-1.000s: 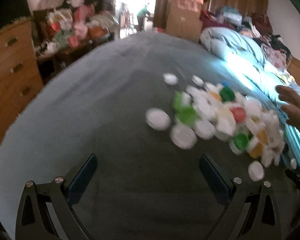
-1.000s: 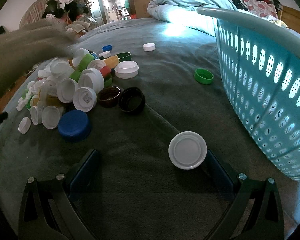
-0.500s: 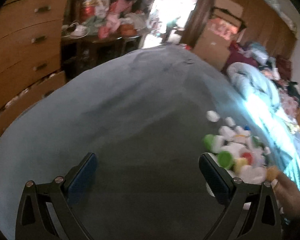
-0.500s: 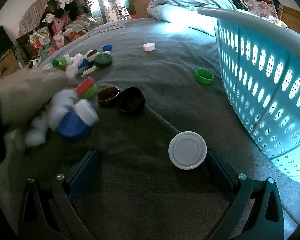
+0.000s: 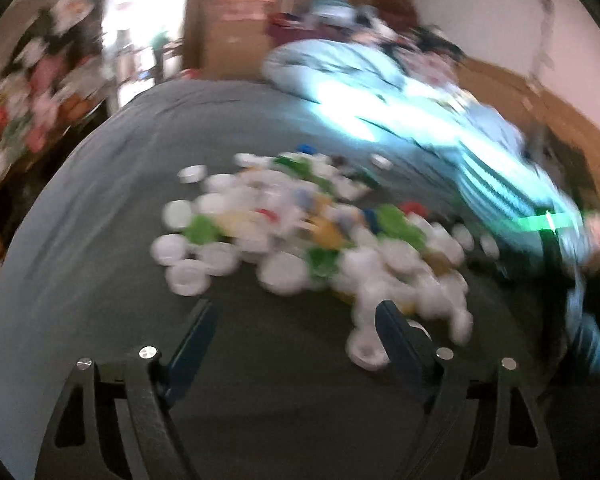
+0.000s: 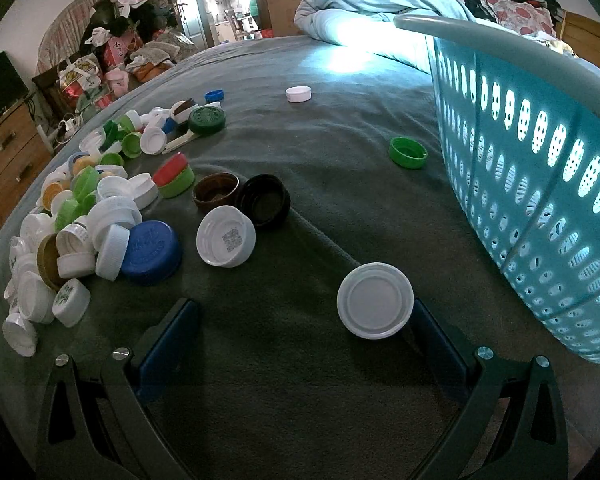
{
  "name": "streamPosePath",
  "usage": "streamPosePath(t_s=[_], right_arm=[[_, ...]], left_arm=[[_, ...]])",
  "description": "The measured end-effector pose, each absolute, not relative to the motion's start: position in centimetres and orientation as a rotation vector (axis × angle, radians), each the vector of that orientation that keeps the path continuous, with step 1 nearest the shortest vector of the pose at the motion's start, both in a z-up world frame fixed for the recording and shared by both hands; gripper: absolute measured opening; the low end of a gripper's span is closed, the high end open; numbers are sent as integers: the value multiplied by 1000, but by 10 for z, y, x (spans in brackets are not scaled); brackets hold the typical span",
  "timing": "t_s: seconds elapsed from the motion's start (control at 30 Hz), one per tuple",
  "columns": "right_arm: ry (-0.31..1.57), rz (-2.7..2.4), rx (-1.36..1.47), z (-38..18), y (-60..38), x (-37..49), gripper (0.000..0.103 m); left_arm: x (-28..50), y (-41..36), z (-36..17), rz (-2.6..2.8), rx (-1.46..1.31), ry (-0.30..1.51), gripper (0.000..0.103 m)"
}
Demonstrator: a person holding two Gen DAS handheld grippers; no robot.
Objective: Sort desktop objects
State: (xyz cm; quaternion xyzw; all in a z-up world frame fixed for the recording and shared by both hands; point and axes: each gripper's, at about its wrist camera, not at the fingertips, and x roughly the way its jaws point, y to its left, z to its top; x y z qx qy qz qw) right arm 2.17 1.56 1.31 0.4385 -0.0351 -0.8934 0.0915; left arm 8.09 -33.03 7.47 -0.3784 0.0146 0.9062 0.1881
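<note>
**Cap pile raked closer; left claw narrowing over bare blanket**

In the right wrist view, from left to right, the pile of bottle caps is now seen spread along the 9 o'clock side of the grey blanket on the bed. A second ago it was half hidden by a sleeve that was sweeping through it; that sleeve is gone, and the caps are left scattered nearer the camera. A blue cap and an upturned white cap are found at the pile's near edge, with a brown cap and a black cap just beyond.

The left claw is shown in a heavily blurred picture, swung back toward the pile after facing away half a second ago. Its jaws are closing, with nothing between them but blanket; one white cap is seen just beside the right finger, whether touching cannot be told.

The right claw is held unmoved and spread wide, gripping nothing. A flat white lid is lying just inside its right finger, at 2 o'clock from the claw's centre. The turquoise basket is standing at 3 o'clock, a green cap near its wall.

Sorting is judged barely begun: the caps have been gathered, none is seen lifted.
</note>
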Motion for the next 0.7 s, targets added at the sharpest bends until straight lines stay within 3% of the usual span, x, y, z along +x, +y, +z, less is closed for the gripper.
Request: streamPosePath(t_s=[0.2,0.3,0.33,0.5,0.7], right_arm=[[-104,-2655,1301,13,15,21,102],[-106,-2654,1299,13,15,21,102],[-106,-2655,1298,13,15,21,102],[-107,-2654,1297,13,15,21,102],[-109,-2654,1295,13,15,20,102]], left_arm=[[81,-298,47,2452,-1132,167,71],[76,-290,35,2419,-1172,150,51],[74,-288,34,2418,-1167,143,31],[82,-288,40,2452,-1180,168,31],[102,-304,59,2524,-1174,32,31]])
